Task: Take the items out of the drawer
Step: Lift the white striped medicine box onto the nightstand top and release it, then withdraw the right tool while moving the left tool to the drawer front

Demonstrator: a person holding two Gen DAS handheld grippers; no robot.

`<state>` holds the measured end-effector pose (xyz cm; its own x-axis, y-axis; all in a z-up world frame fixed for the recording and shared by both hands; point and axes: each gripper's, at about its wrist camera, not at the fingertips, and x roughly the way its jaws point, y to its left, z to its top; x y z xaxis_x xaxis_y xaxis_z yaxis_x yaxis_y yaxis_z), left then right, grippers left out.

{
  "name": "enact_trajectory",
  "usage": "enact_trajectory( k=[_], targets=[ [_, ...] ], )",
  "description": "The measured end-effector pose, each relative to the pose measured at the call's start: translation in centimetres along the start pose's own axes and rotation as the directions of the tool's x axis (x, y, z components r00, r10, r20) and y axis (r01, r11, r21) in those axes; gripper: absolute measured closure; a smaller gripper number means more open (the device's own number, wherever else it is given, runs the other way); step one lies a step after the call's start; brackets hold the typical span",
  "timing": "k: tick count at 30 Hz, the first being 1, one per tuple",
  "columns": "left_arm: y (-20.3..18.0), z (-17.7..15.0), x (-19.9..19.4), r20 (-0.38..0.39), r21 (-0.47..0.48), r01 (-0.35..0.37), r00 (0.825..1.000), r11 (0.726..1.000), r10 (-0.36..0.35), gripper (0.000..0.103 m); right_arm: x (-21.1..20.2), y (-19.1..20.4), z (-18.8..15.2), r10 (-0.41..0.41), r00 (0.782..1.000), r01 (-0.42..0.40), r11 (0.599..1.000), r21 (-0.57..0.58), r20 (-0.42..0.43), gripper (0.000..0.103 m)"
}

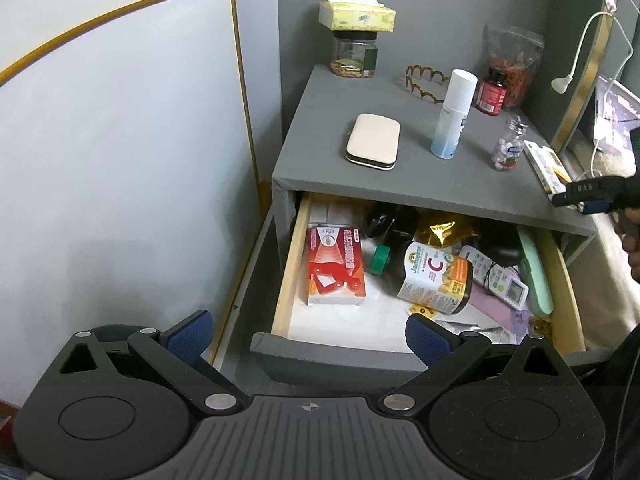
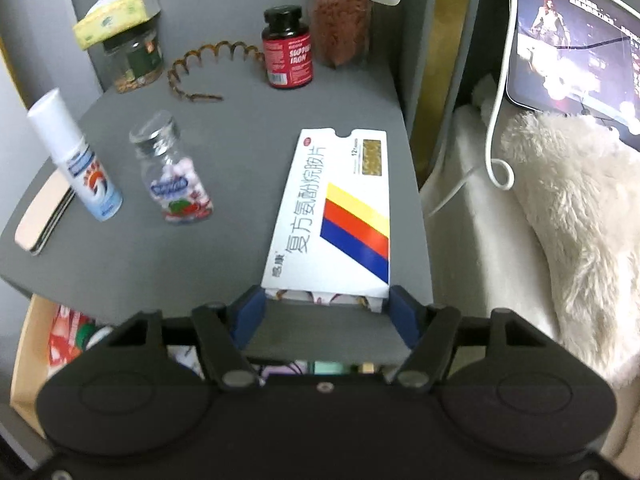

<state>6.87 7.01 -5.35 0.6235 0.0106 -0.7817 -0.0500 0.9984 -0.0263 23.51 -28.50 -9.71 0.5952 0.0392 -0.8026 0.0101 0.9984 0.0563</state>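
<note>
Left wrist view: the left gripper [image 1: 308, 330], fingers spread with nothing between them, is hovering over the open wooden drawer [image 1: 289, 264] holding a red-and-white carton [image 1: 335, 268].

Right wrist view: the right gripper [image 2: 326, 310] is holding the white striped medicine box [image 2: 340, 216] on the grey nightstand top [image 2: 224, 152], pads bracketing its near end.

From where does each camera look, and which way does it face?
Left wrist: on the left gripper, open, looking down into the open drawer; the person's other hand shows.
Right wrist: on the right gripper, facing the white medicine box on the grey nightstand top.
Both show the white spray bottle.
</note>
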Motion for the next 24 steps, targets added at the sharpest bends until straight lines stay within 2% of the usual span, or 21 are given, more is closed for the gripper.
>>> enact_trajectory(
  k=[2,3,7,10,12,16,18,20,24],
  targets=[
    [-0.2,0.0,0.1,-0.001,0.004,0.002,1.000,1.000,-0.001,0.002,-0.4,0.2,-0.2,-0.008,1.000,0.008,1.000,-0.009,0.001,0.037],
    [-0.2,0.0,0.1,-0.001,0.006,0.003,1.000,1.000,-0.003,0.002,-1.2,0.3,-0.5,-0.039,0.999,0.040,0.999,-0.015,0.035,0.035],
    [-0.2,0.1,0.1,0.004,0.000,0.007,1.000,1.000,-0.007,0.002,-6.3,0.9,-3.5,0.036,0.997,-0.035,0.999,-0.008,0.073,0.034],
    [-0.3,0.2,0.0,0.007,0.003,0.014,1.000,1.000,-0.014,0.002,-9.8,1.9,-6.3,0.183,0.982,-0.183,0.983,-0.019,0.040,0.035],
    [-0.5,0.1,-0.2,0.009,0.014,0.016,1.000,1.000,-0.017,0.002,-11.4,2.2,-7.7,0.233,0.972,-0.233,0.972,0.000,0.030,0.035],
    [-1.0,-0.2,-0.2,0.007,0.032,0.017,1.000,0.999,-0.017,0.002,-15.3,2.0,-11.3,0.284,0.958,-0.286,0.951,0.115,0.037,0.032],
    [-1.6,-0.6,-0.1,0.003,0.056,0.016,1.000,0.998,-0.017,0.002,-16.0,2.4,-12.9,0.259,0.966,-0.254,0.953,0.165,-0.005,0.026],
    [-2.0,-0.9,-0.1,0.000,0.070,0.014,1.000,0.997,-0.014,0.002,-15.8,2.8,-13.7,0.272,0.961,-0.263,0.951,0.163,-0.038,0.025],
    [-3.0,-1.6,0.0,-0.004,0.103,0.012,1.000,0.995,-0.011,0.002,-13.7,5.1,-16.3,0.328,0.929,-0.324,0.945,0.054,-0.173,0.030]
  ],
)
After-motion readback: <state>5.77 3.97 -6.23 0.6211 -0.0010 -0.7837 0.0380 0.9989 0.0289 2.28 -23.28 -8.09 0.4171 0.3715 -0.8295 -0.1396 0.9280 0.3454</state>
